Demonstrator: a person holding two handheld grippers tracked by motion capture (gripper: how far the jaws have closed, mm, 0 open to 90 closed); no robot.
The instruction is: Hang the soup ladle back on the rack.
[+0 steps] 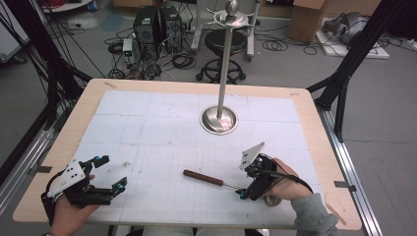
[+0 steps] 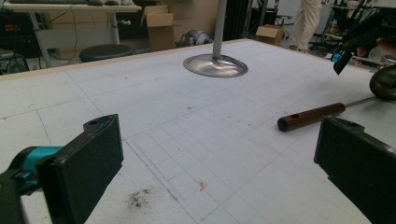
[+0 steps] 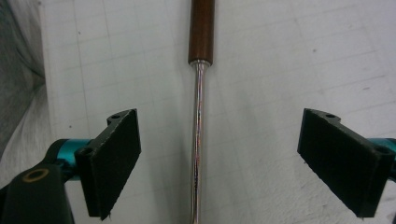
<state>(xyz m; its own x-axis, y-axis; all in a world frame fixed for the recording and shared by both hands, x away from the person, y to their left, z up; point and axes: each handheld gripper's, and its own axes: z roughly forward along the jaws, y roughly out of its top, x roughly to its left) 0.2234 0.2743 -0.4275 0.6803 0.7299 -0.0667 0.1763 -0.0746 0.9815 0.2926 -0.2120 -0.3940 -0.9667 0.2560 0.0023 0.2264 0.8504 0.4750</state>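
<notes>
- The left black two-jaw tongs [image 1: 109, 173] carry teal fittings behind each jaw and a pale grey three-cornered plate [image 1: 69, 175] on top, dotted with small dark holes.
- In the left gripper view, its jaws are flat black rectangular blocks, each with a small round screw hole at the top corner; a teal cylinder [image 2: 33, 157] sits behind the left one.
- The right black two-jaw tongs [image 1: 242, 192] bear a similar pale grey three-cornered plate [image 1: 252, 154], a teal tip, and a black cable [image 1: 294, 177] looping over the hand.
- In the right gripper view, a brass-coloured ring [image 3: 36, 175] is set in the black body beside a teal cylinder.
- The person's right arm wears a grey sleeve [image 1: 314, 218].
</notes>
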